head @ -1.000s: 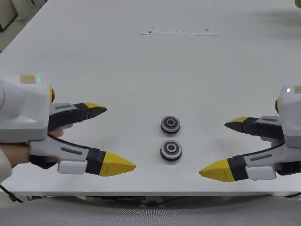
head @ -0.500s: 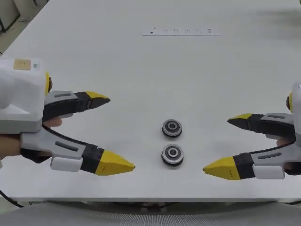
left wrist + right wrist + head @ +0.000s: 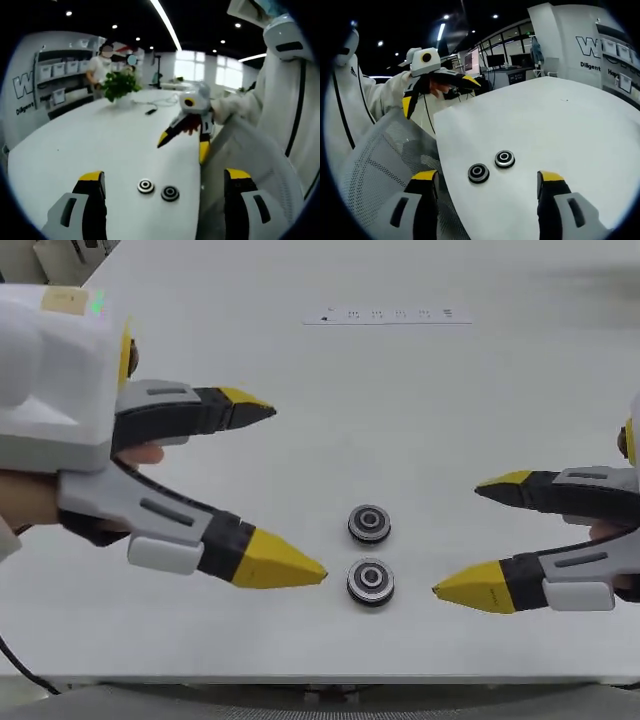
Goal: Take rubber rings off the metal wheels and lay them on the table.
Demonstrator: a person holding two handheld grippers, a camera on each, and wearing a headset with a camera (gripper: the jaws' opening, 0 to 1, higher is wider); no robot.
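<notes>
Table (image 3: 400, 390): white, wide; work sat near its front edge. L gripper (image 3: 300, 493): jaws spread wide, nothing between them. Vs. 1 s ago it had pushed inward and fwd, so its lower yellow tip now lay just beside the near wheel (image 3: 371, 581), not touching; upper tip well apart from both wheels. Head cam also drifted a bit, but the tip-to-wheel gap closed beyond that. R gripper (image 3: 455, 539): jaws likewise spread, empty; side gap approx. unchanged, though its lower tip now sat about level w/ the near wheel, still short of it. Two metal wheels lay flat on the table between the grippers, near wheel just in front of the far wheel (image 3: 369, 524), close together; can't tell if they touch. Neither appeared to have shifted. Rubber rings: dark outer band on each wheel still seated, none on the table yet. Judgement: approach phase only, 0 of 2 rings off. The L-side closing suggests the near wheel is first target; prob. one gripper must pin the hub while the other peels the ring.
</notes>
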